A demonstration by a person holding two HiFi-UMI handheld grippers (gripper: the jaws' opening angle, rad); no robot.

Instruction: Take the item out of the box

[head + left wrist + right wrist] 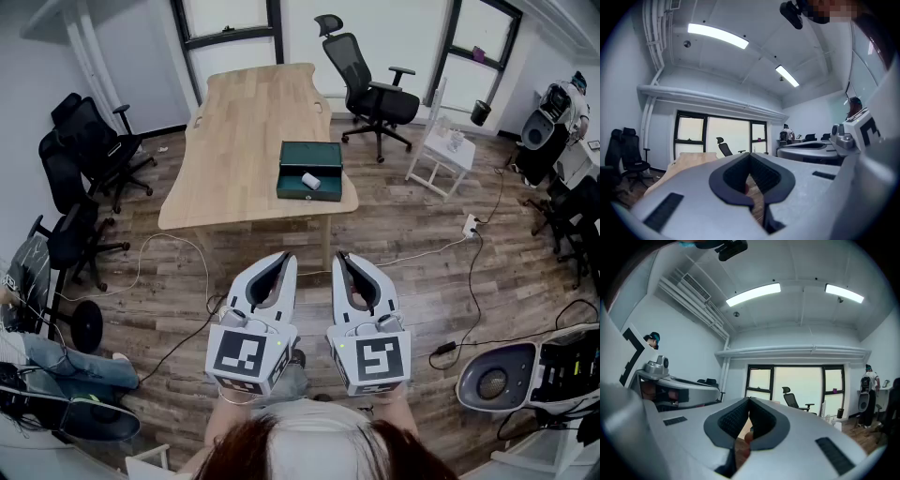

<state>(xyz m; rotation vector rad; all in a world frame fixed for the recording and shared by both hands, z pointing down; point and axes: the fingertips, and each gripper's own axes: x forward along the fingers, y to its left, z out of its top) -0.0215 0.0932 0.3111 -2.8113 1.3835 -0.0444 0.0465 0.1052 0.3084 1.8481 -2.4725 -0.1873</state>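
A dark green open box (pixel 310 171) sits on the near right corner of a long wooden table (pixel 239 141). A white cylinder (pixel 310 181) lies inside it. My left gripper (pixel 285 256) and right gripper (pixel 339 255) are held side by side over the floor, well short of the table, pointing level toward it. Both are shut with nothing between the jaws. In the left gripper view the jaws (pixel 750 155) meet at the tips; in the right gripper view the jaws (pixel 749 400) do the same.
Black office chairs stand left of the table (pixel 89 141) and behind it (pixel 370 89). A small white stand (pixel 441 155) is to the right. Cables (pixel 169 281) trail across the wooden floor. A person (pixel 562 103) sits at the far right, and other gear (pixel 525 375) lies at the near right.
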